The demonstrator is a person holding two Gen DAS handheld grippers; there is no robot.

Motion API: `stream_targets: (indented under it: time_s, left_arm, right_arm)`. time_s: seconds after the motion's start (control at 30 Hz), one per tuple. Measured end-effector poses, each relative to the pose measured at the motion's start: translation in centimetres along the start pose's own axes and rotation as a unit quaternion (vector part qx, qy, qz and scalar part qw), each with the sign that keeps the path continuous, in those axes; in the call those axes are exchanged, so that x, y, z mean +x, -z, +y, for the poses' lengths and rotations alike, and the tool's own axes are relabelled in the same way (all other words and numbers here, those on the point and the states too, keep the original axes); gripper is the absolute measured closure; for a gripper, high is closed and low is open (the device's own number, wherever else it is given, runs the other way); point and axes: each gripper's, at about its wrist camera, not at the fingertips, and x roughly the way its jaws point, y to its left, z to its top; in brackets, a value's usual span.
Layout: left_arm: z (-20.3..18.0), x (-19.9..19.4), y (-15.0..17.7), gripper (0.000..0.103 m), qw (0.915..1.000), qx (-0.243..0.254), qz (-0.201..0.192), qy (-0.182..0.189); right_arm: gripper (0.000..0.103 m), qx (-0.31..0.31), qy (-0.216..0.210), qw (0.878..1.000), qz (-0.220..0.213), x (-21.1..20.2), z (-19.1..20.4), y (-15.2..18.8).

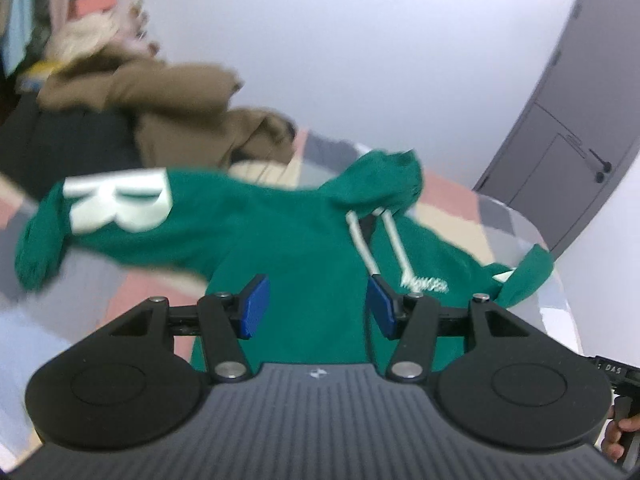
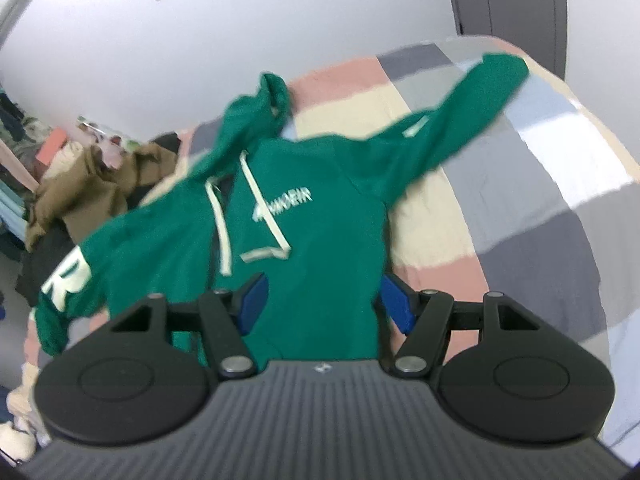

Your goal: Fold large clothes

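A green hoodie [image 1: 288, 248] lies face up on the bed with both sleeves spread out. Its hood points toward the wall, and two white drawstrings run down the chest. The sleeve on the left carries a big white letter R [image 1: 120, 204]. My left gripper [image 1: 318, 292] hovers above the hoodie's lower body, open, its blue pads holding nothing. In the right wrist view the same hoodie [image 2: 320, 220] fills the middle. My right gripper [image 2: 324, 292] hangs over its lower right side, also open and empty.
The bed has a checked cover [image 2: 520, 220] of pink, cream, grey and blue. A brown garment [image 1: 180, 112] is heaped at the bed's far left, beside a cluttered corner with more clothes. A grey door [image 1: 568, 120] stands behind the bed on the right. A hand [image 1: 624, 428] shows at the lower right.
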Motion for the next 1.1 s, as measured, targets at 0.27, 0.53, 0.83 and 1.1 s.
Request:
stream_targets:
  time_s: [0.27, 0.53, 0.83, 1.1]
  left_arm:
    - [-7.5, 0.4, -2.9, 0.043, 0.9980, 0.030, -0.023, 0.051]
    - [-11.8, 6.1, 3.0, 0.043, 0.9927, 0.079, -0.058, 0.071]
    - [-9.3, 13.4, 11.4, 0.043, 0.9934, 0.071, -0.067, 0.061]
    - [-6.5, 19.0, 13.0, 0.043, 0.9970, 0.051, -0.043, 0.037]
  right_arm:
    - [0.038, -0.034, 0.002, 0.998, -0.051, -1.3, 1.9, -2.1]
    - [0.038, -0.051, 0.004, 0.991, -0.121, -0.1, -0.9, -1.3]
    - [0.021, 0.020, 0.010, 0.992, -0.127, 7.8, -7.2, -2.6]
    - [0.021, 0.053, 0.097, 0.988, -0.105, 19.7, -13.3, -9.3]
